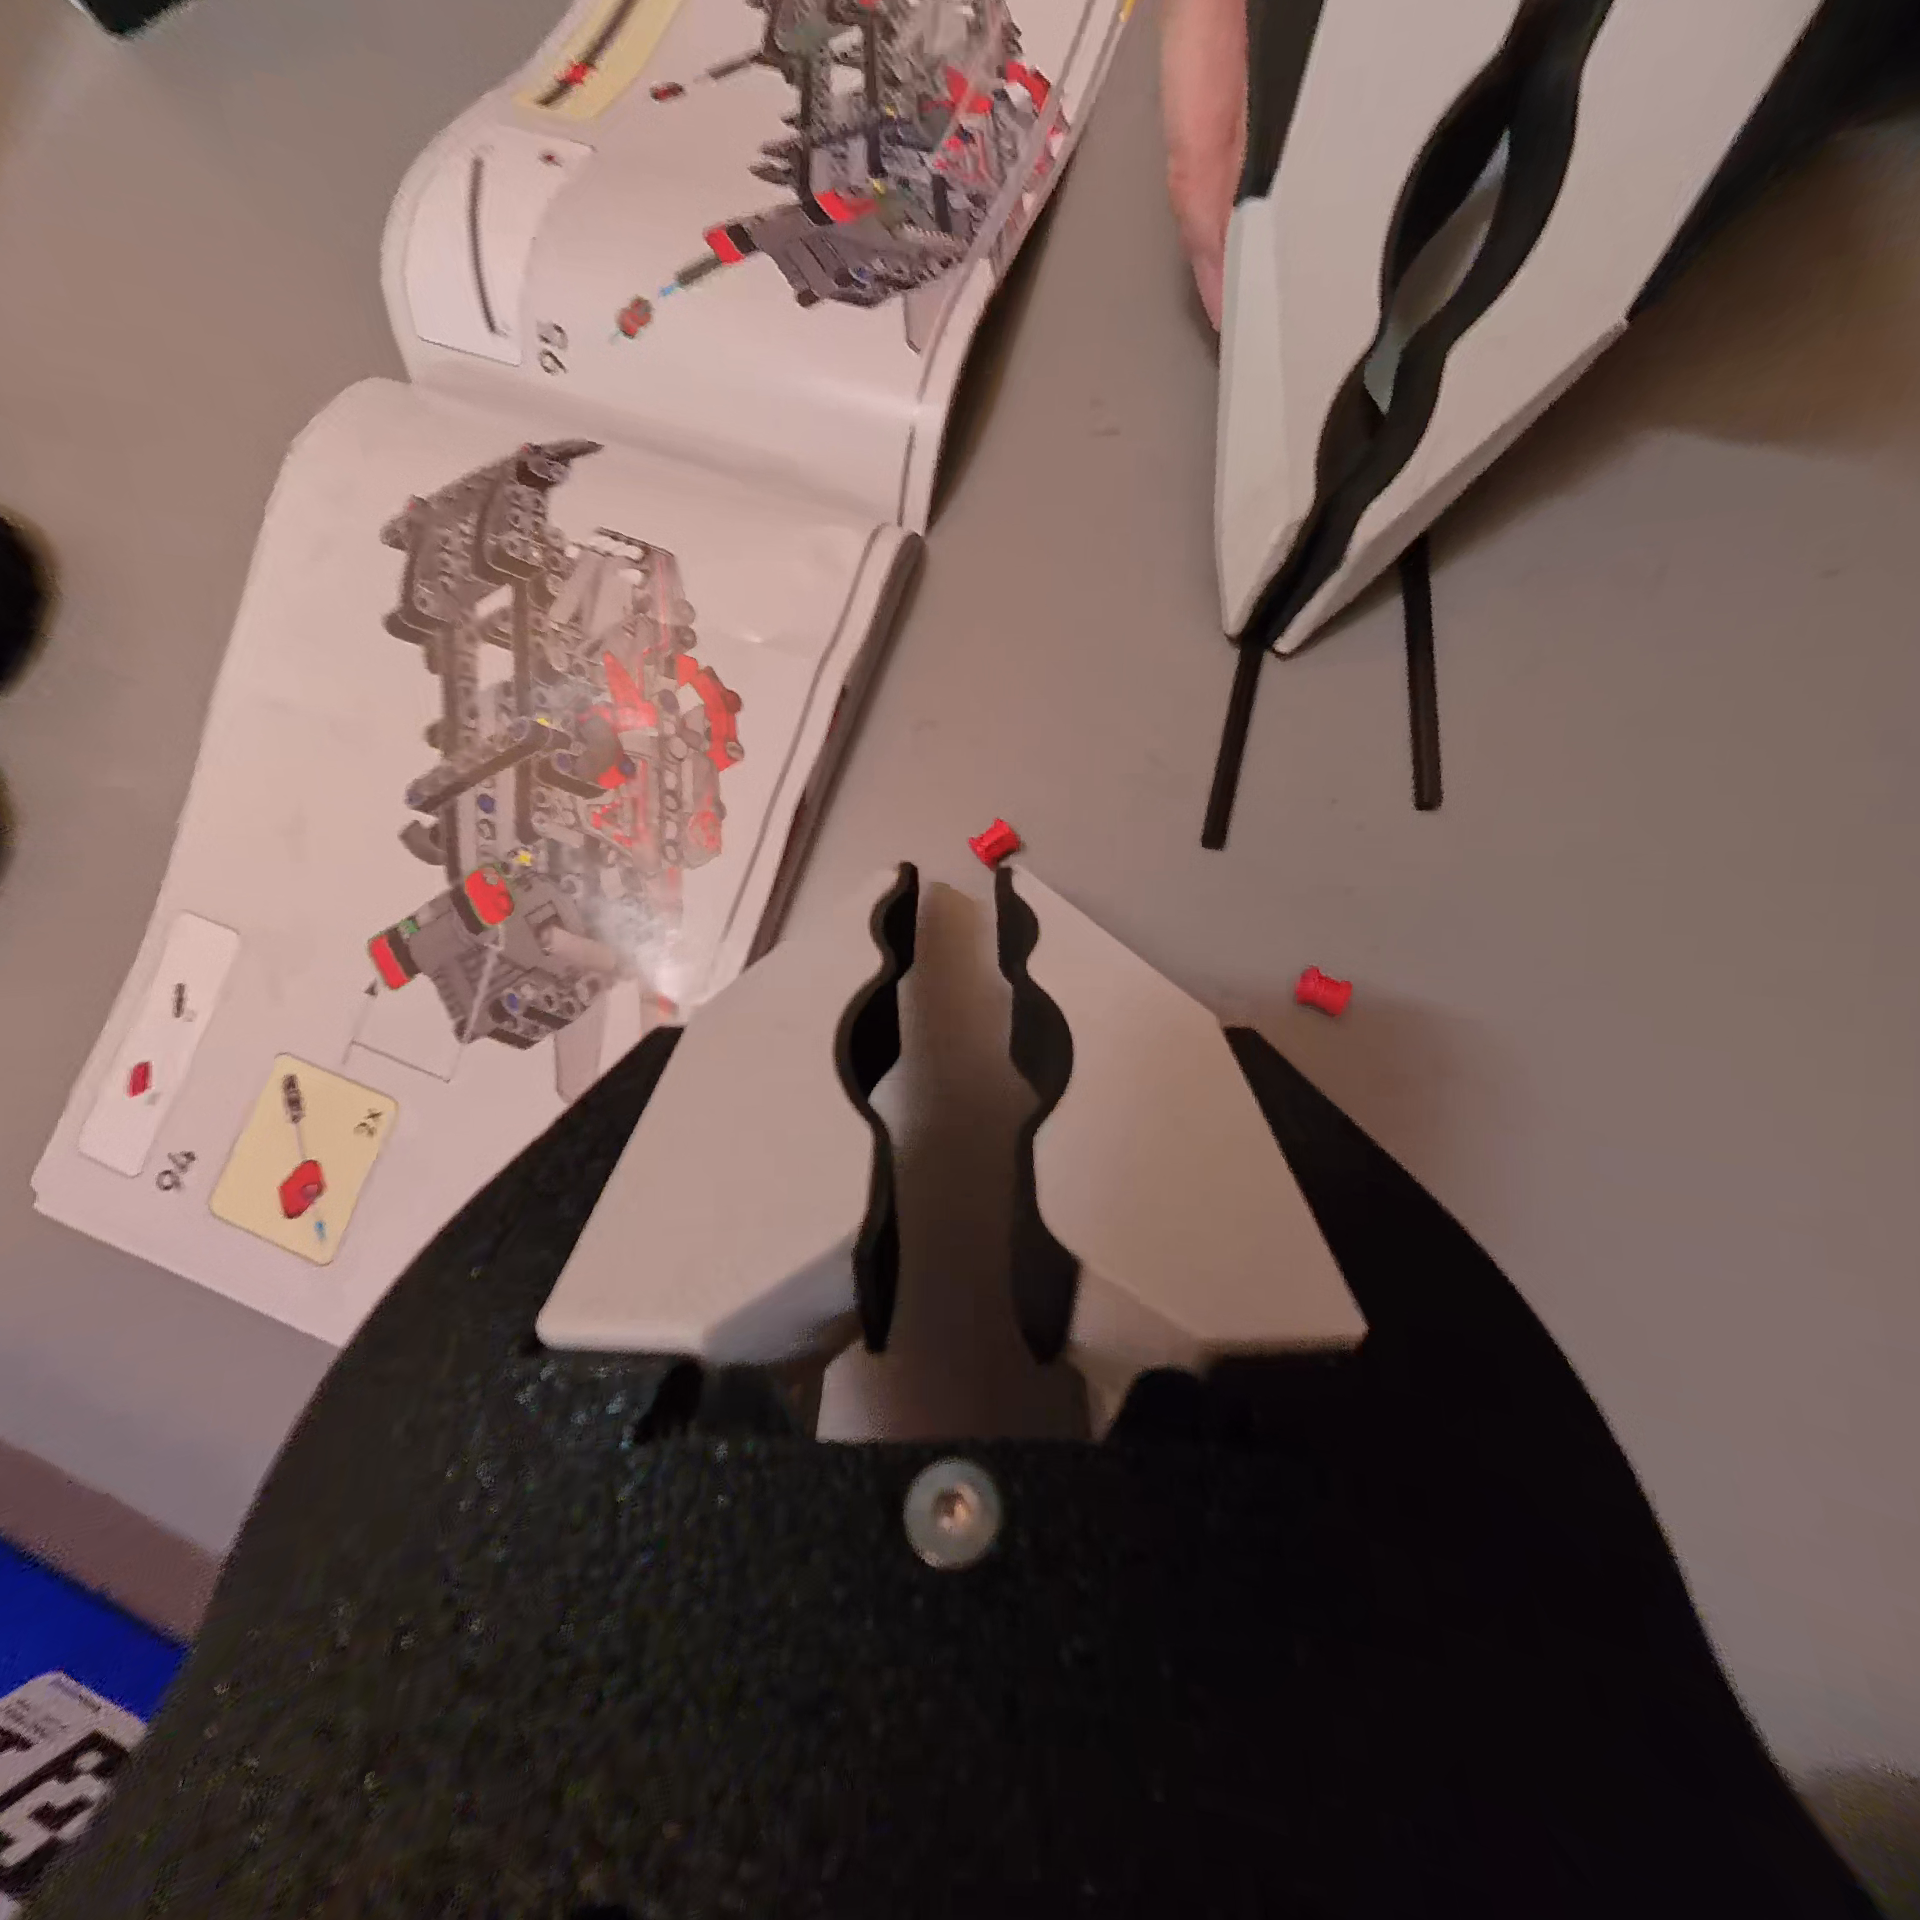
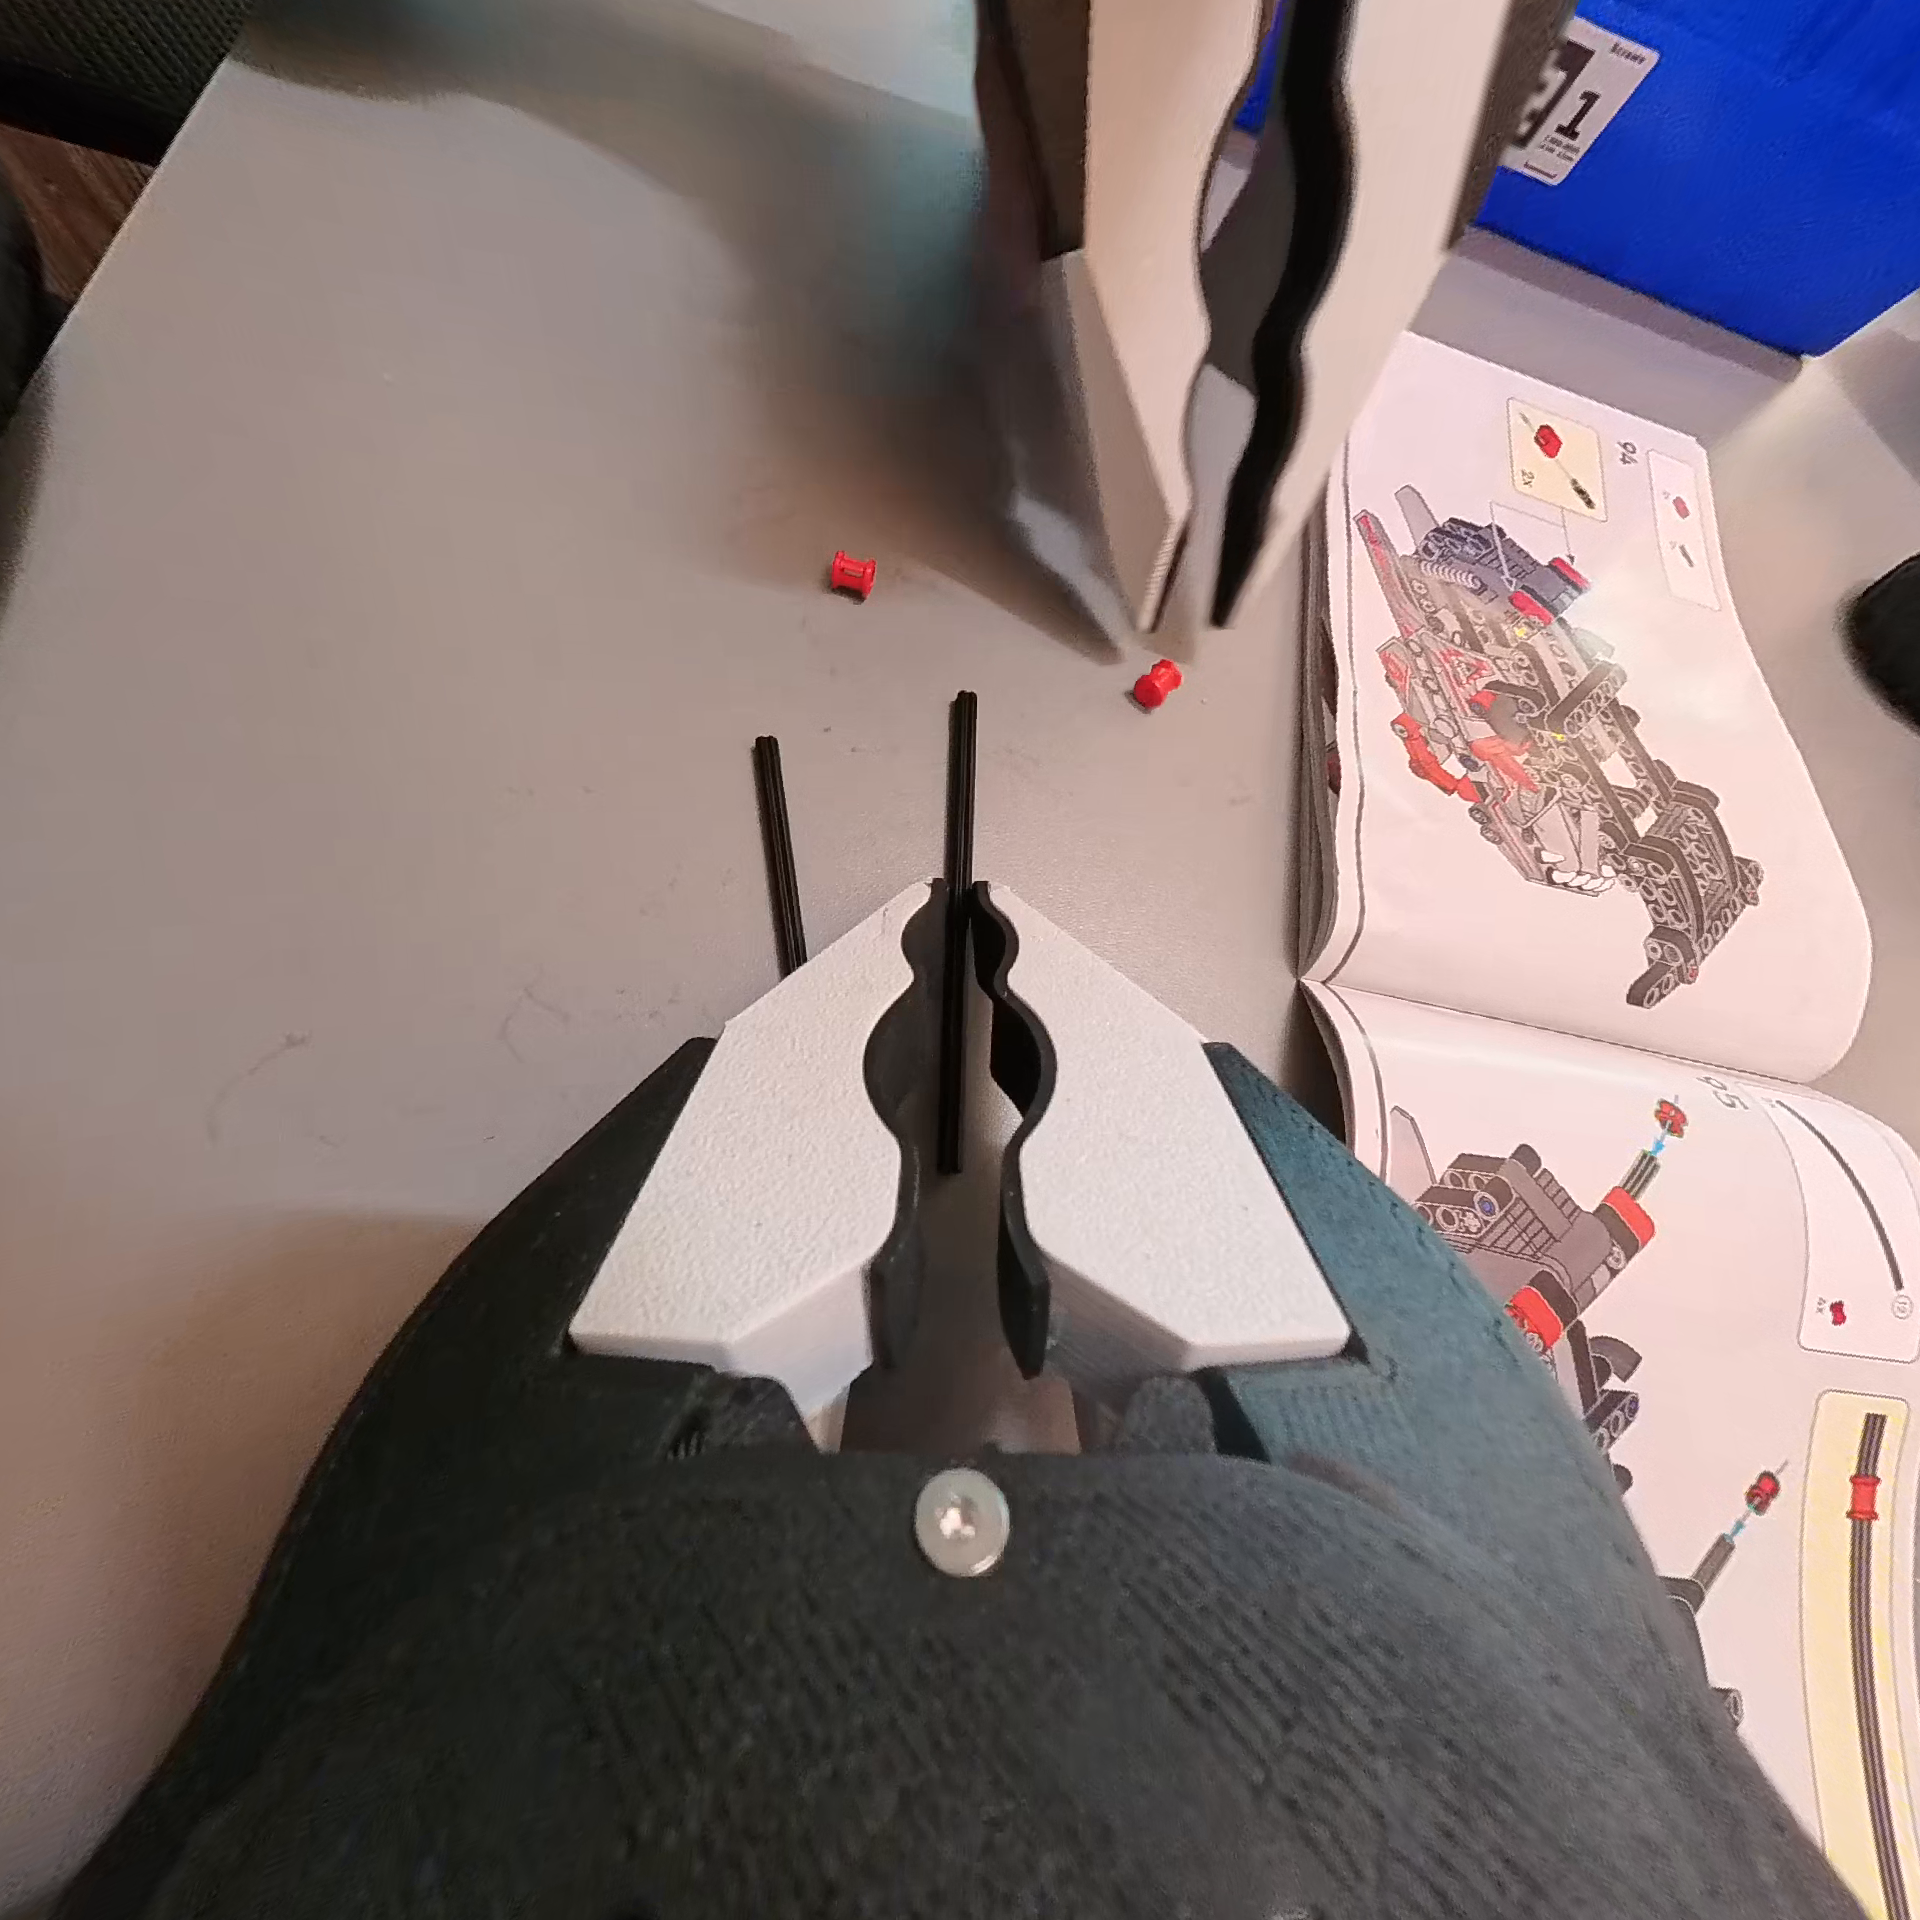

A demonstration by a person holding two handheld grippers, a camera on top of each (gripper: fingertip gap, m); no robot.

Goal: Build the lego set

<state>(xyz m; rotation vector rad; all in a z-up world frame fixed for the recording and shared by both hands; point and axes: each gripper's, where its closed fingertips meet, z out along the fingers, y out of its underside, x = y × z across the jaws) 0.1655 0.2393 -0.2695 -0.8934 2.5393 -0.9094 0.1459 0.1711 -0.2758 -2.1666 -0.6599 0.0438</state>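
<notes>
— On the grey surface, what's held?
— Right gripper clamps one black axle; the other axle lies alongside.
— And the left gripper?
— Fingers apart, just beside a red bush, near the manual.

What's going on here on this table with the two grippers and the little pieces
A person is building a toy set with two hand-held grippers. The right gripper is shut on one thin black rod; a second black rod lies beside it on the grey table. The left gripper is open, its tips near a small red bush; another red bush lies loose. An open instruction booklet lies alongside.
</notes>
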